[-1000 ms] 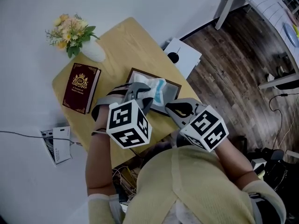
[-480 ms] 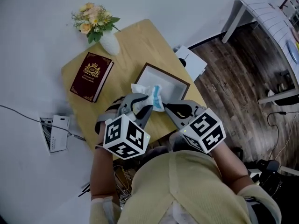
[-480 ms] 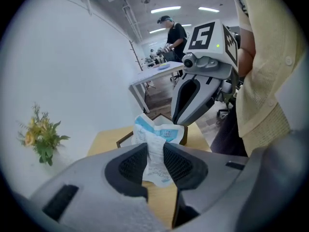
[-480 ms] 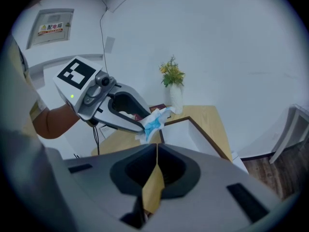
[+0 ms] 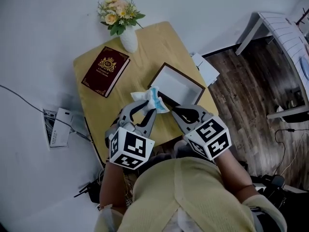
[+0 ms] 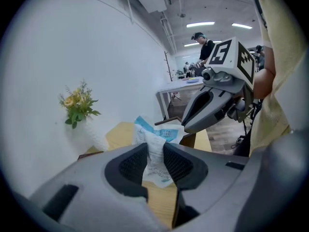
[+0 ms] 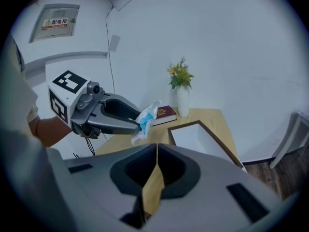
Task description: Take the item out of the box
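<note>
The item is a crumpled white and blue packet [image 5: 149, 98]. My left gripper [image 5: 153, 110] is shut on it and holds it in the air over the wooden table [image 5: 111, 105], just off the near left corner of the box [image 5: 179, 84]. In the left gripper view the packet [image 6: 155, 151] is pinched between the two pads. The box is a shallow dark-rimmed tray with a white inside, and nothing shows in it [image 7: 205, 138]. My right gripper [image 5: 170, 106] hovers beside the packet, over the box's near edge, jaws shut on nothing [image 7: 157, 151].
A dark red book [image 5: 105, 69] lies at the table's far left. Behind it stands a white vase of flowers [image 5: 126, 34]. A white board [image 5: 207, 70] leans beyond the table's right edge over the dark wood floor. Cables and a white device [image 5: 55, 132] lie on the floor at left.
The left gripper has drawn the packet back from above the box toward the table's near side. The right gripper stays close beside it, still shut.
</note>
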Motion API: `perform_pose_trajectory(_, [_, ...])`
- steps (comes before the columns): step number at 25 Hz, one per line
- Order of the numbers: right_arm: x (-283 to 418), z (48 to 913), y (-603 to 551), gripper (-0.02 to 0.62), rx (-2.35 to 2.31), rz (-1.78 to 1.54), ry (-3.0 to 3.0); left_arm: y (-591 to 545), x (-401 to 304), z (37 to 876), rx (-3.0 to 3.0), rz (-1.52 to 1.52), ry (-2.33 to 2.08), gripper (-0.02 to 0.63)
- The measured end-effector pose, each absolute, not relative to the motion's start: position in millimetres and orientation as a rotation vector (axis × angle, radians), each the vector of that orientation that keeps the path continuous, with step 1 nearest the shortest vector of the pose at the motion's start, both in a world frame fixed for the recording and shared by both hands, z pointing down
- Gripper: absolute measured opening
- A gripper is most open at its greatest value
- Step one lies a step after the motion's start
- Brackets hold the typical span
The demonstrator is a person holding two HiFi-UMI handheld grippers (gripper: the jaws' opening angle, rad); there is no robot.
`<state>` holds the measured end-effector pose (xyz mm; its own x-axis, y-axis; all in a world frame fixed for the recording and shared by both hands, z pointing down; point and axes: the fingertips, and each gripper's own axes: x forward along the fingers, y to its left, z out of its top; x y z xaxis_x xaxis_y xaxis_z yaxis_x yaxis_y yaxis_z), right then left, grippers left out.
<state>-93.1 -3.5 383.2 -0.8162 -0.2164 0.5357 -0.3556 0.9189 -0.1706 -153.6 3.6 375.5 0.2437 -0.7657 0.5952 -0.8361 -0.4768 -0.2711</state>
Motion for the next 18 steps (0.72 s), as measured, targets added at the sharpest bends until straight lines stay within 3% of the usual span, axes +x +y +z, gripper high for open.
perform_pose_trajectory(18, [-119, 368, 3, 0.031, 0.550, 0.410, -2.679, 30, -203, 359, 2.070, 0.491, -2.000, 0.118])
